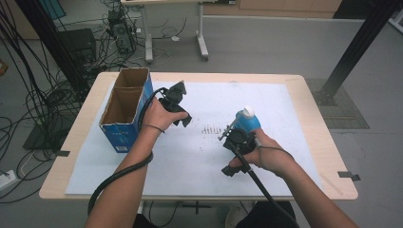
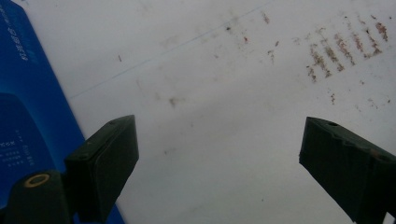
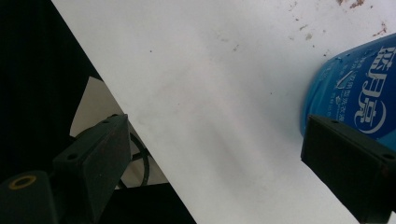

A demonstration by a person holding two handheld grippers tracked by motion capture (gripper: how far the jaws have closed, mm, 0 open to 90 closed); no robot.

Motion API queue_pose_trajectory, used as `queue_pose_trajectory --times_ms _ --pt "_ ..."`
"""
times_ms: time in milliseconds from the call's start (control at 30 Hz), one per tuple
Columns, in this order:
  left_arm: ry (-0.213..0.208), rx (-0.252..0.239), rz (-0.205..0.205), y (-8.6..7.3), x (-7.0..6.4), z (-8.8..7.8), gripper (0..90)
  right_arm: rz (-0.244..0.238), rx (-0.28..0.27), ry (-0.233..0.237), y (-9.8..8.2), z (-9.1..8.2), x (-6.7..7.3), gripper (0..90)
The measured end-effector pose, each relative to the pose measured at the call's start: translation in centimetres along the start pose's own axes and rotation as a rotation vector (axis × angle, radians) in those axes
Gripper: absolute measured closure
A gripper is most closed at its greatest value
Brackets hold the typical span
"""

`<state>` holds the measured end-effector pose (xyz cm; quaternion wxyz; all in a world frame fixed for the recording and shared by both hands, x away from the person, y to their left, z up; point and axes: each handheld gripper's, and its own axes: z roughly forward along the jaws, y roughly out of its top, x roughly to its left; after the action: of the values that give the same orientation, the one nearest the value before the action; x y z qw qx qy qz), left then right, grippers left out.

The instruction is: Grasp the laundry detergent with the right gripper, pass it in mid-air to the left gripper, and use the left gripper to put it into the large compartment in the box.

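Overhead, the bottle's [image 1: 247, 122] white cap shows; the right gripper [image 3: 215, 154] view reads its label. Both jaws spread, empty; left gripper [image 2: 219, 163] beside box [image 1: 124, 110].

Picture's edge cuts off the blue bottle [image 3: 355, 93].

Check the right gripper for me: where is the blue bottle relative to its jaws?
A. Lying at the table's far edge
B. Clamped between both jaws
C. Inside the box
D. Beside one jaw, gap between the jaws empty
D: in the right gripper view the bottle sits by one jaw of the open right gripper, with bare sheet between the jaws.
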<state>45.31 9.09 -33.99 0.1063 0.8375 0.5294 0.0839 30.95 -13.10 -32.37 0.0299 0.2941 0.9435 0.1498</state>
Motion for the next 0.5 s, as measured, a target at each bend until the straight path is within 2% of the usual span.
queue_pose_trajectory --times_ms 300,367,500 --pt "-0.01 -0.005 -0.006 -0.08 0.11 -0.22 12.1 -0.003 -0.004 -0.006 -0.27 -0.35 -0.03 8.7" --pt "-0.024 -0.012 -0.01 -0.12 0.12 -0.18 12.1 -0.004 -0.004 -0.007 -0.31 -0.35 -0.02 8.7" --pt "-0.019 -0.006 -0.008 -0.2 0.04 0.0 12.0 -0.003 0.0 -0.005 -0.52 -0.29 -0.03 8.7"
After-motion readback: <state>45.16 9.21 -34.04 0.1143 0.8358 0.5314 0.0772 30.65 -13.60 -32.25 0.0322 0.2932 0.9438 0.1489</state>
